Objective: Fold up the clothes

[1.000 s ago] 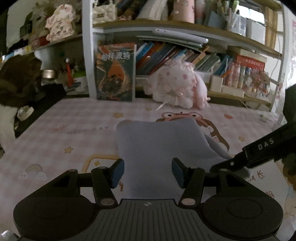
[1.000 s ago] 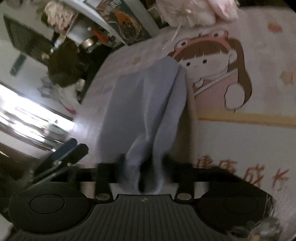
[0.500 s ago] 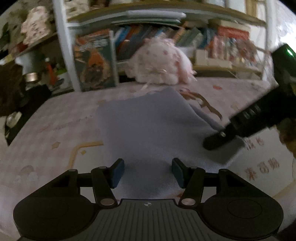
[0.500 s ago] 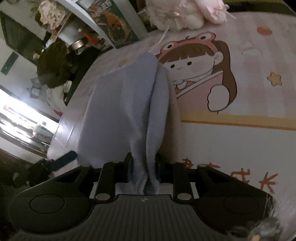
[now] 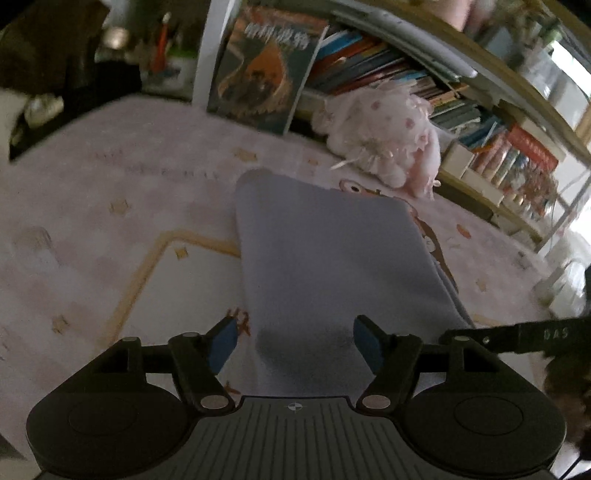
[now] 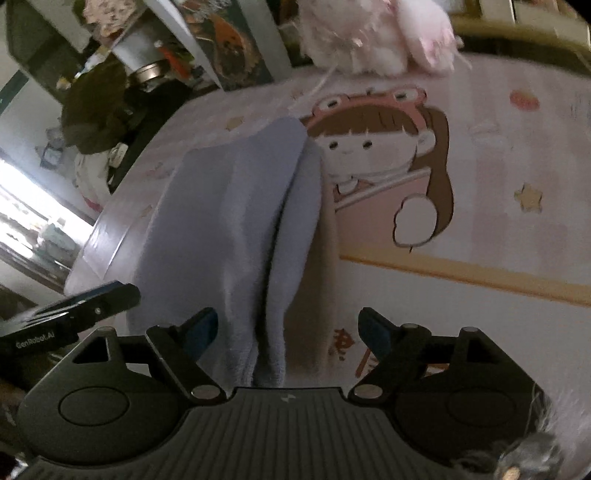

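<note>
Cloth (image 5: 332, 258), soft and limp, is best pinched at its near layered edge; left gripper (image 5: 295, 341) and right gripper (image 6: 288, 332) are spread, grasping nothing.

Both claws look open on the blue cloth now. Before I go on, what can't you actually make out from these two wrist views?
- Near edge of the folded blue cloth: hidden under the left claw body, left wrist view.
- Cloth's layer count: its near end runs under the right claw body, right wrist view.
- Book titles on the shelf: blurred, too small.
- Plush toy: cut off by the top edge, right wrist view.
</note>
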